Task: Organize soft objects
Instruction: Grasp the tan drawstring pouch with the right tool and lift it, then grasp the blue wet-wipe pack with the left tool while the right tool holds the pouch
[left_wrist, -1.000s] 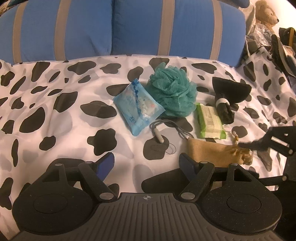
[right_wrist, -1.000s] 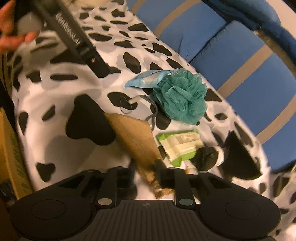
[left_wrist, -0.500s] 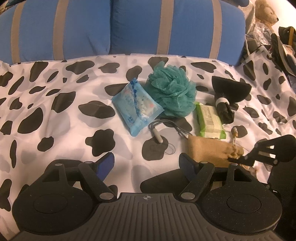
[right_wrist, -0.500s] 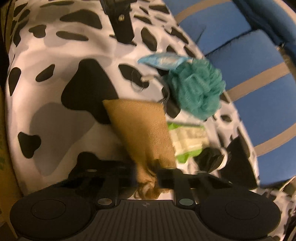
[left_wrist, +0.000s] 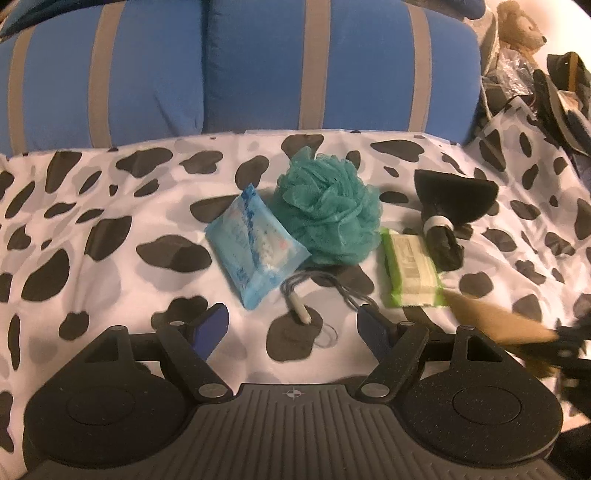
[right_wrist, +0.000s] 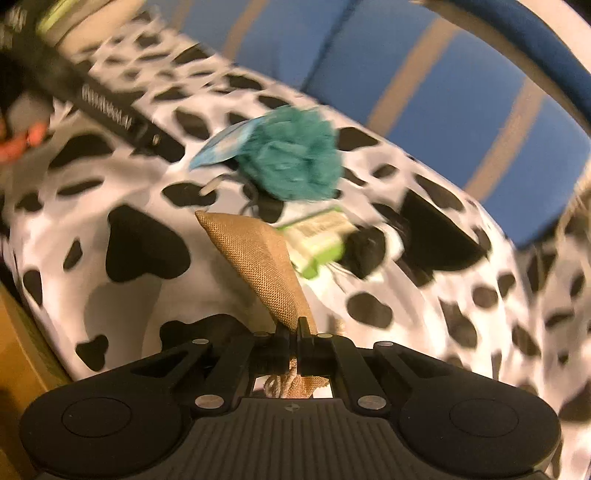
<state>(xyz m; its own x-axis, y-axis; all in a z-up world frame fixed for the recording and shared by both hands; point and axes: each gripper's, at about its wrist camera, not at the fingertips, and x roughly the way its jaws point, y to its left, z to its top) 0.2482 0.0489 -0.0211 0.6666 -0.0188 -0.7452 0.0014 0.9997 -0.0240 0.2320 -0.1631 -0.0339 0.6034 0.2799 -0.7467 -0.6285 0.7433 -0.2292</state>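
On the cow-print cover lie a teal bath pouf (left_wrist: 328, 210), a blue tissue pack (left_wrist: 255, 247), a green wipes pack (left_wrist: 412, 271) and a black brush (left_wrist: 448, 206). My right gripper (right_wrist: 294, 334) is shut on the gathered end of a tan burlap pouch (right_wrist: 258, 266) and holds it lifted above the cover; the pouch also shows blurred at the right of the left wrist view (left_wrist: 495, 321). My left gripper (left_wrist: 293, 326) is open and empty, hovering in front of the pouf's grey cord (left_wrist: 314, 291).
Blue striped cushions (left_wrist: 258, 74) stand behind the cover. A teddy bear (left_wrist: 517, 26) and dark clutter lie at the far right. A cardboard box edge (right_wrist: 22, 354) sits left of the cover in the right wrist view.
My right gripper closed on the burlap pouch and lifted it off the cover, swinging it to the right. My left gripper stayed almost still and open.
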